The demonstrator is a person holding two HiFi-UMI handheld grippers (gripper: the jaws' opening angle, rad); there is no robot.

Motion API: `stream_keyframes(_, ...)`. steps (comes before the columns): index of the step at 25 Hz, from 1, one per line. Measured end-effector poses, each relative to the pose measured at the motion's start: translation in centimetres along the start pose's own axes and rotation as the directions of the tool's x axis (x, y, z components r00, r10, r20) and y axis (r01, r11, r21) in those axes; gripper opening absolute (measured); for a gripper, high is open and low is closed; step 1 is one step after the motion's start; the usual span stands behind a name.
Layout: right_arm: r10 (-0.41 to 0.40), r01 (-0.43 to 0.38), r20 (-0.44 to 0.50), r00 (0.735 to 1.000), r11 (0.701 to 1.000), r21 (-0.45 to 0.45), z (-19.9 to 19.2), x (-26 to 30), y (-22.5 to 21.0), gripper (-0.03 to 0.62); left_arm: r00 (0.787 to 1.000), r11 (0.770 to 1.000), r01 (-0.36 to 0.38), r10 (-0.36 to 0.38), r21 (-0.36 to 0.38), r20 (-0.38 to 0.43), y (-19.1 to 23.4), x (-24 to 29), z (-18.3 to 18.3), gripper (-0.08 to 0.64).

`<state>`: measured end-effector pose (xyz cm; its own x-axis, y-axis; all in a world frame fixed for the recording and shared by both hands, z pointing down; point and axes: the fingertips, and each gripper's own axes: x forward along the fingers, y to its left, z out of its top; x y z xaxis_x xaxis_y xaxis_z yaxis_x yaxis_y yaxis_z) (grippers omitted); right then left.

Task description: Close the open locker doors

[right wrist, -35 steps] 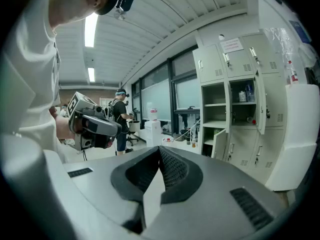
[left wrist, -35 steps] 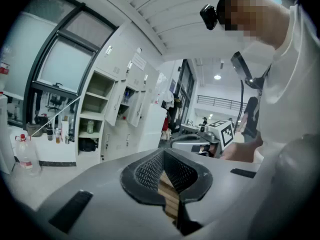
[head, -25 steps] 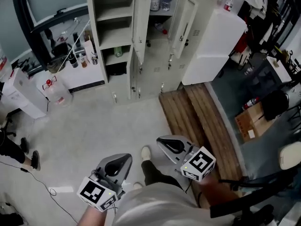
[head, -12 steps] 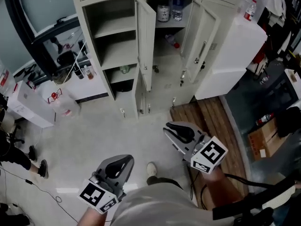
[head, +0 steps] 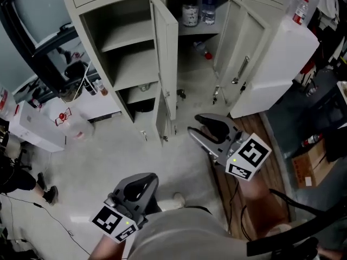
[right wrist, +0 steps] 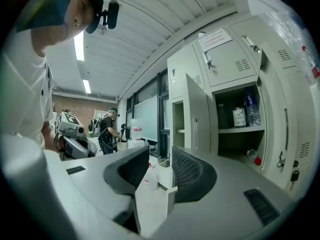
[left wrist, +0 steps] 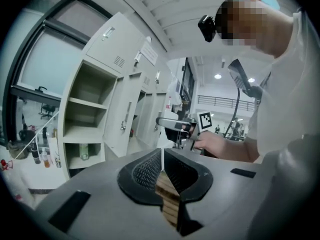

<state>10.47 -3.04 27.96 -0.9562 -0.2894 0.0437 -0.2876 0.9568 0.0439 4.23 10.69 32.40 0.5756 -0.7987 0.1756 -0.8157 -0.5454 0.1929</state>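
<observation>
The beige lockers [head: 116, 53] fill the top of the head view. One tall door [head: 167, 53] swings out at the middle, and a second door [head: 244, 53] stands open to its right; bottles [head: 198, 12] sit on the shelf between them. A lower door [head: 161, 121] is ajar too. My right gripper [head: 196, 123] is held out towards the lockers, short of the doors, its jaws opening with nothing between them. In the right gripper view the middle door [right wrist: 197, 114] rises just beyond my right gripper [right wrist: 161, 156]. My left gripper [head: 147, 179] stays low near my body, shut and empty.
A white cabinet [head: 276, 64] stands right of the lockers. A wooden platform [head: 238, 194] runs along the floor under my right arm. A white canister [head: 70, 126] and clutter sit at the left. A person's legs [head: 16, 180] show at the left edge.
I have come closer to the lockers. My right gripper has moved forward and up towards the doors, and its jaws have parted. The left gripper stays shut.
</observation>
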Motion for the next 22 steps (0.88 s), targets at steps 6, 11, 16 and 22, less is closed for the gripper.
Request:
stream_keyframes(6, 0.004, -0.004, 0.032, 0.999, 1.0, 0.017, 1.2, 2.3, -3.7, 0.104, 0.998, 0.998, 0.058, -0.058, 0.031, -0.014, 2.5, 2.1, 1.3, 0.012)
stream_keyframes(11, 0.022, -0.023, 0.032, 0.999, 1.0, 0.013, 1.8, 4.3, -6.6, 0.104, 0.996, 0.995, 0.088, -0.087, 0.05, -0.023, 4.6, 3.4, 2.5, 0.012)
stream_keyframes(16, 0.075, -0.076, 0.049, 0.996, 0.997, 0.018, 2.5, 6.1, -7.9, 0.112, 0.993, 0.993, 0.11, -0.108, 0.052, -0.038, 5.9, 4.6, 3.1, 0.012)
stream_keyframes(22, 0.144, -0.147, 0.075, 0.987, 0.988, 0.037, 2.9, 7.9, -8.7, 0.146, 0.995, 0.995, 0.096, -0.094, 0.042, -0.046, 7.4, 5.1, 3.0, 0.012)
